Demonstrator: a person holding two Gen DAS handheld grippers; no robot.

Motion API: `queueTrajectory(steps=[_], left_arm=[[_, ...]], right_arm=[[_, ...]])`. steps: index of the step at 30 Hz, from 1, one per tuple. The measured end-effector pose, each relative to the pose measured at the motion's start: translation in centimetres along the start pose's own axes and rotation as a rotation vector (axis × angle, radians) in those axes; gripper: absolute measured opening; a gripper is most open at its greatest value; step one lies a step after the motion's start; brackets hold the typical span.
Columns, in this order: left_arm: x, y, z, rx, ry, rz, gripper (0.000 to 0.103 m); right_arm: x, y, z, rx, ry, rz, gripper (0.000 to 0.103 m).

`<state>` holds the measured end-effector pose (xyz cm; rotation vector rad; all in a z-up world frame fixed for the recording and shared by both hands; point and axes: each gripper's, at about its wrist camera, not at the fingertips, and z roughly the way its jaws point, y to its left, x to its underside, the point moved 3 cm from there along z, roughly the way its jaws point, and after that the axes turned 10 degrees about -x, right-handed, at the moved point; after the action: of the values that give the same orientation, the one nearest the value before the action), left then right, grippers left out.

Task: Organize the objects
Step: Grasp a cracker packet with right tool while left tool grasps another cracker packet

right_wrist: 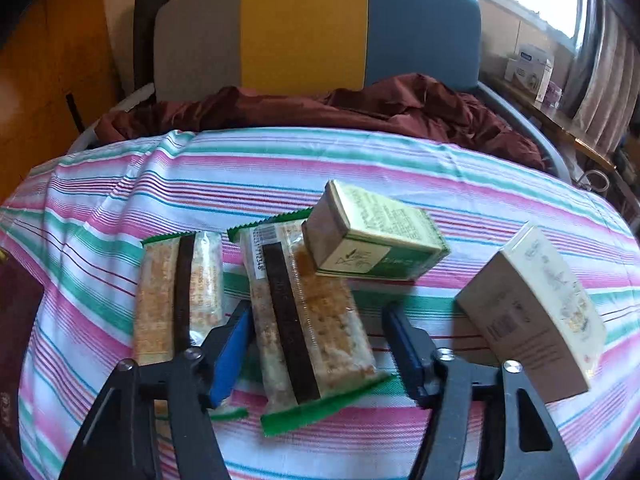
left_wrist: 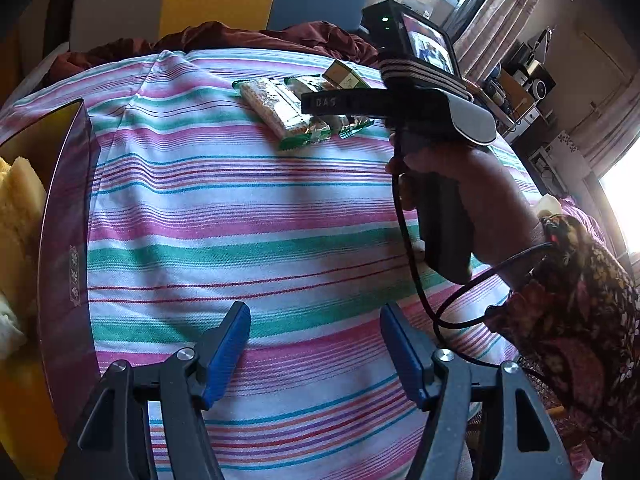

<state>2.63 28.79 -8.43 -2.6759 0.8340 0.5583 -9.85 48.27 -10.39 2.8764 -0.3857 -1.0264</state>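
Both grippers' jaws released — right gripper [right_wrist: 316, 344] straddles a cracker packet [right_wrist: 304, 320], labels unreadable.

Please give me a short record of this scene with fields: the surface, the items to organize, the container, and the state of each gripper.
surface: striped cloth, pink, green and white
snack packs: two clear cracker packs with green ends, left pack and right pack, lying side by side
green box: tilted, leaning on the right pack's far end
beige box: to the right of the others
container: dark red box at the left edge, open, something yellow inside
left gripper: open, over bare cloth, holding nothing
right gripper: open, straddling the right pack
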Motion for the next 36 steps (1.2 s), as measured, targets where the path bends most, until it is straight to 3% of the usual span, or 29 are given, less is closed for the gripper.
queueTrajectory(steps=[3,15,20,28,33,36], left_arm=[[-0.1,0.3,-0.1,-0.001,-0.007,-0.015,0.068],[-4.3,1.8,0.5,-0.081,-0.035,-0.138,0.068],[-7.6,2.0,1.9,-0.07,-0.038,-0.214,0.068],[-13.5,1.1,6.3,-0.181,-0.034,-0.224,0.069],[-15.6,0.4,8.8,-0.221,-0.041,-0.234,0.069],[-16.2,-0.6,9.6,-0.275,-0.074,-0.161,0.069]], right_arm=[[0.2,-0.6,-0.5,-0.024,-0.016,0.042,0.047],[5.6,-1.6,-4.9,-0.02,-0.008,0.032,0.047],[7.5,-2.2,-6.8,-0.129,-0.06,0.087,0.047],[9.4,-1.5,-7.9,0.08,-0.069,0.076,0.047],[9.6,-2.0,-7.9,0.055,-0.09,0.101,0.048],[9.7,-2.2,-8.0,0.056,-0.097,0.102,0.048]])
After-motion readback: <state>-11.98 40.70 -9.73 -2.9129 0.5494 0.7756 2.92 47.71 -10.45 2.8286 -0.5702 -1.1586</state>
